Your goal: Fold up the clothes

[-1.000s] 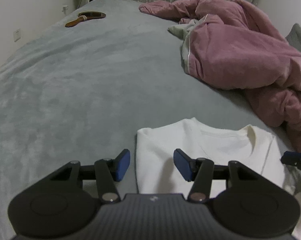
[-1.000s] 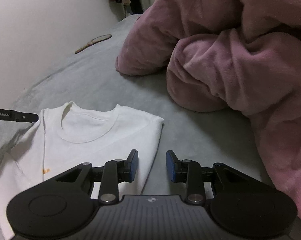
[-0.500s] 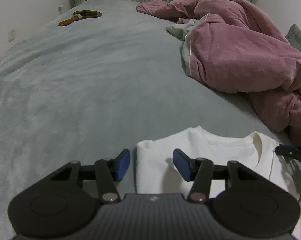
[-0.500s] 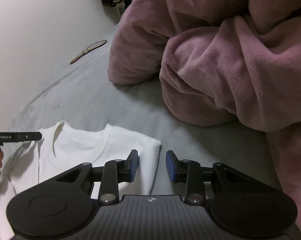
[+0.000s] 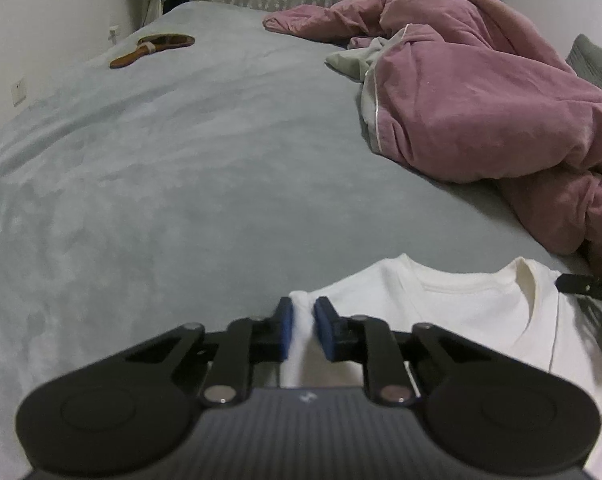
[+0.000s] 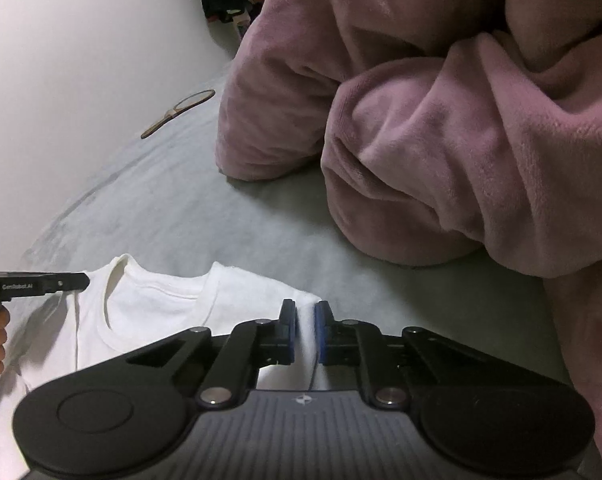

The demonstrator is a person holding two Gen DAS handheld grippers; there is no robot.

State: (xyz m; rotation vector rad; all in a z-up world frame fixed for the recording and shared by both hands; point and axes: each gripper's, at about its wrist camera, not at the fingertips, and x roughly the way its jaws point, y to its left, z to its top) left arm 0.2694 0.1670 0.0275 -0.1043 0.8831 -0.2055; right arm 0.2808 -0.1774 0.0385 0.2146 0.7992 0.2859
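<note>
Left tongs (image 5: pixel 301 320) and right tongs (image 6: pixel 305 326) pitched downward, jaws closing on white cloth.

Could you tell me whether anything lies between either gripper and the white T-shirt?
Nothing visible does. The left gripper and right gripper are closing with the white T-shirt's two shoulder corners already between their jaws. The pink blanket lies clear, farther up the bed.

The shirt (image 5: pixel 473 308) is plain white, lying on a pale grey-green bedspread (image 5: pixel 161 184). The blanket (image 5: pixel 481 112) is dusty pink with a pale lining, and the brush (image 5: pixel 153 48) is brown. Both grippers (image 5: pixel 301 322) (image 6: pixel 305 330) are black with blue pads (image 5: pixel 324 332).
</note>
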